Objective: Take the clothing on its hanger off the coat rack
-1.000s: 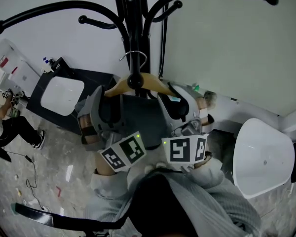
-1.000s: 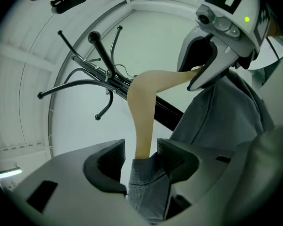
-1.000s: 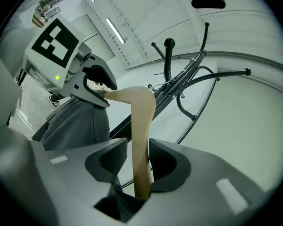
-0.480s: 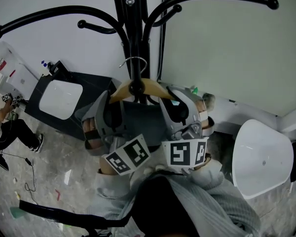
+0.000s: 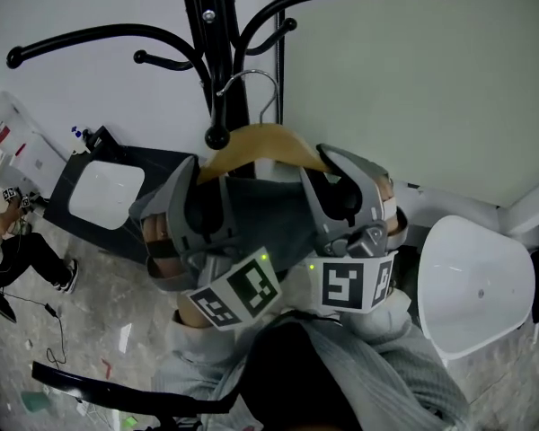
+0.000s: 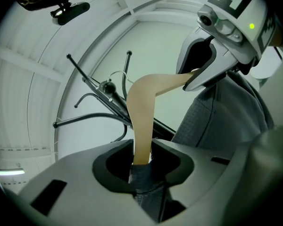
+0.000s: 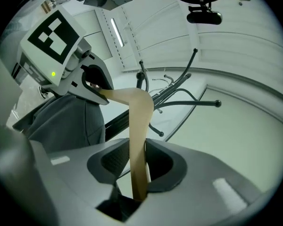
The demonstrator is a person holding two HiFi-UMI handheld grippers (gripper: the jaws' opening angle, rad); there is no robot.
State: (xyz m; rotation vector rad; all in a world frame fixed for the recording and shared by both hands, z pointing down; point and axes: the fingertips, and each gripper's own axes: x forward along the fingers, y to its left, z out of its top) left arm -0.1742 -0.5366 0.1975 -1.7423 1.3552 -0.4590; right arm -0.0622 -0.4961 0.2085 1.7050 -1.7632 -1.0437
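Head view: curved wooden hanger [image 5: 265, 142], grey woven clothing [image 5: 269, 212]

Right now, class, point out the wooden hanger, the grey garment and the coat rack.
wooden hanger [image 5: 262, 142], head view, middle of its arch.
grey garment [image 5: 260, 212], head view, fabric just below the hanger.
coat rack [image 5: 203, 52], head view, its black upright pole.

One black coat rack [image 5: 217, 52] stands at twelve o'clock, showing four curved arms and one knobbed peg [image 5: 217, 137]. One wooden hanger [image 5: 262, 142] carries one grey garment [image 5: 265, 214]. Two grippers: left gripper [image 5: 198, 187] at seven o'clock, right gripper [image 5: 346, 182] at five. Two white seats, one at nine o'clock [image 5: 106, 194] and one at four [image 5: 476, 281]. One person [image 5: 18, 241] at eight o'clock.
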